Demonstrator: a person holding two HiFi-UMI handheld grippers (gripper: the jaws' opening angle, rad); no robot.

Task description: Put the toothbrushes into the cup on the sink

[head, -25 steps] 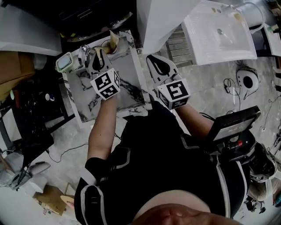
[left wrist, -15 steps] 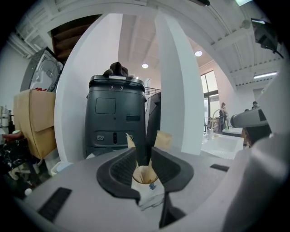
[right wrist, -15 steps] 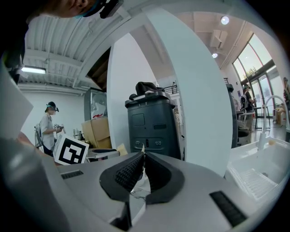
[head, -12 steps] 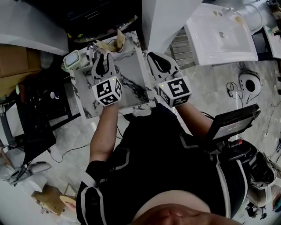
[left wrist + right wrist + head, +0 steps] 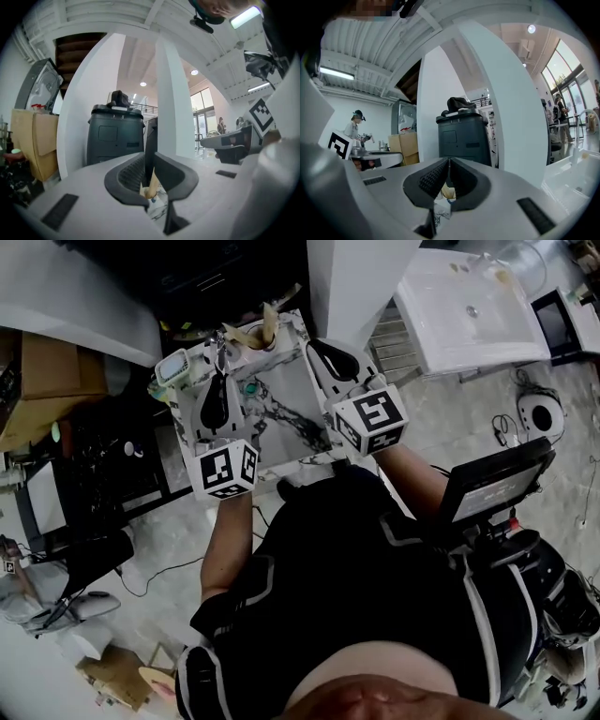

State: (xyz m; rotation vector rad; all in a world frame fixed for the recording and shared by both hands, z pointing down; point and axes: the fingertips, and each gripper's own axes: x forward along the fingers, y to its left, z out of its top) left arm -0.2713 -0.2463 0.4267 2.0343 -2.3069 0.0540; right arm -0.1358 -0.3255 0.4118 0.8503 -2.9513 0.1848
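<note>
Presently, both claws are held side by side over a marble table [image 5: 281, 401] and pointed at its far edge. The right claw [image 5: 319, 347] is seen near the table's right rim. In the right gripper view its jaws are pressed together at the tips, and nothing is gripped between them. The left claw [image 5: 217, 381] is held over the table's left half. In the left gripper view its jaws are drawn close, with only a narrow slit between the tips. A dark upright bar [image 5: 151, 140] is seen in that slit and above it; whether it is gripped or merely stands beyond the jaws cannot be told. A tan cup [image 5: 270, 322] is stood at the table's far edge, and it is glimpsed through the gap beneath each pair of jaws. The toothbrushes cannot be picked out with certainty. A small teal thing [image 5: 249, 386] is seen on the marble just right of the left claw, too small to be named. A pale box [image 5: 172, 367] is set at the far left corner. A white basin [image 5: 469, 306] is seen well apart to the right.
</note>
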